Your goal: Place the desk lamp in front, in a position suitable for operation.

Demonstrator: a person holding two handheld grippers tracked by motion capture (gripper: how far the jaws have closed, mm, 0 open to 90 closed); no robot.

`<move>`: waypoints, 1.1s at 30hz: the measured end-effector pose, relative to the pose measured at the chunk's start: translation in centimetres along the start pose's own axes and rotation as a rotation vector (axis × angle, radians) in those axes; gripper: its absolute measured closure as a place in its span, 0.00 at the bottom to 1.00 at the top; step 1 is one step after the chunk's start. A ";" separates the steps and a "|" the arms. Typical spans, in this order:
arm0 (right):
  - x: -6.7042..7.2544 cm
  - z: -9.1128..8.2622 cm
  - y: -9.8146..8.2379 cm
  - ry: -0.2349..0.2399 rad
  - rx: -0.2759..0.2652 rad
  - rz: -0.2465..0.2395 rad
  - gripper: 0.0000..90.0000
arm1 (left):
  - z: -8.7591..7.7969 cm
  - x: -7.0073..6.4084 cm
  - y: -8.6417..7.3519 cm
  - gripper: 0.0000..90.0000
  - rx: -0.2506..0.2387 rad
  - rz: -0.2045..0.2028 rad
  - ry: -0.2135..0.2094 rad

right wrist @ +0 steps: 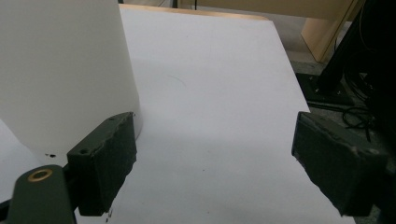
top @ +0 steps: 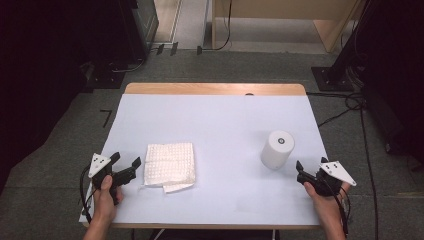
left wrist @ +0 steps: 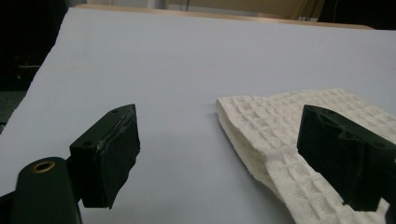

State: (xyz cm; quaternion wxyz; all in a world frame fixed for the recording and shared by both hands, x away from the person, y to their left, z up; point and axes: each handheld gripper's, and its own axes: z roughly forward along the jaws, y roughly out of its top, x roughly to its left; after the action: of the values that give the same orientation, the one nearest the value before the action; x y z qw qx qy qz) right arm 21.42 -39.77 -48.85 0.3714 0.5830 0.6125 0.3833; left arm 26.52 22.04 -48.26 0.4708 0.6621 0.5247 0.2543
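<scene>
At the left edge of the worktop [top: 215, 120]: the left gripper [top: 126, 159] sits low in the person's left hand [top: 106, 192]. It points toward 2 o'clock.
Left jaws: they are wide open and hold nothing. In the left gripper view, one jaw is over the near edge of the paper cloth. The other jaw is over bare worktop.
Paper cloth [top: 170, 161]: it is white, bumpy and folded into a square. It lies flat at 3 o'clock from the left gripper, just beside it. A loose flap sticks out at its near edge.
How to grab the cloth well: I think the left gripper should slide a bit more toward 3 o'clock. Then the flap is right between the jaws. Go low, so one jaw gets under the edge, and close gently. Pinch only the edge, or the folds may bunch up.
Paper roll [top: 277, 149]: it is white and stands upright, well apart from the cloth, at 3 o'clock from it.
Right jaws: the right gripper [top: 311, 163] is at 5 o'clock from the roll, near it. Its jaws are wide open and hold nothing. In the right gripper view, the roll is just beside one jaw, not between the two.
How to hold the roll well: I think the right gripper should shift toward 10 o'clock to centre the roll, then squeeze softly. A hard bump could tip it over.
</scene>
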 end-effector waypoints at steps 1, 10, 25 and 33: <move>0.0 0.0 0.0 0.000 0.000 0.000 0.16 | 0.0 0.0 0.0 0.15 0.000 0.000 0.000; 0.3 -1.1 1.4 0.038 -0.039 0.034 0.16 | 0.2 0.0 0.0 0.15 0.005 -0.006 -0.004; 3.0 -3.3 4.1 0.125 -0.119 0.027 0.09 | 0.2 0.1 0.0 0.15 0.010 -0.013 -0.003; 4.6 -2.5 4.7 0.154 -0.122 0.012 0.04 | 0.3 0.1 0.1 0.15 0.014 -0.014 -0.001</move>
State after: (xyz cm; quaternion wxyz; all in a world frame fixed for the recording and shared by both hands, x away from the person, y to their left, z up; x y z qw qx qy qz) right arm 20.99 -35.17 -43.58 0.3559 0.5318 0.6112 0.4658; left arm 26.82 22.03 -48.34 0.4682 0.6619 0.5307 0.2472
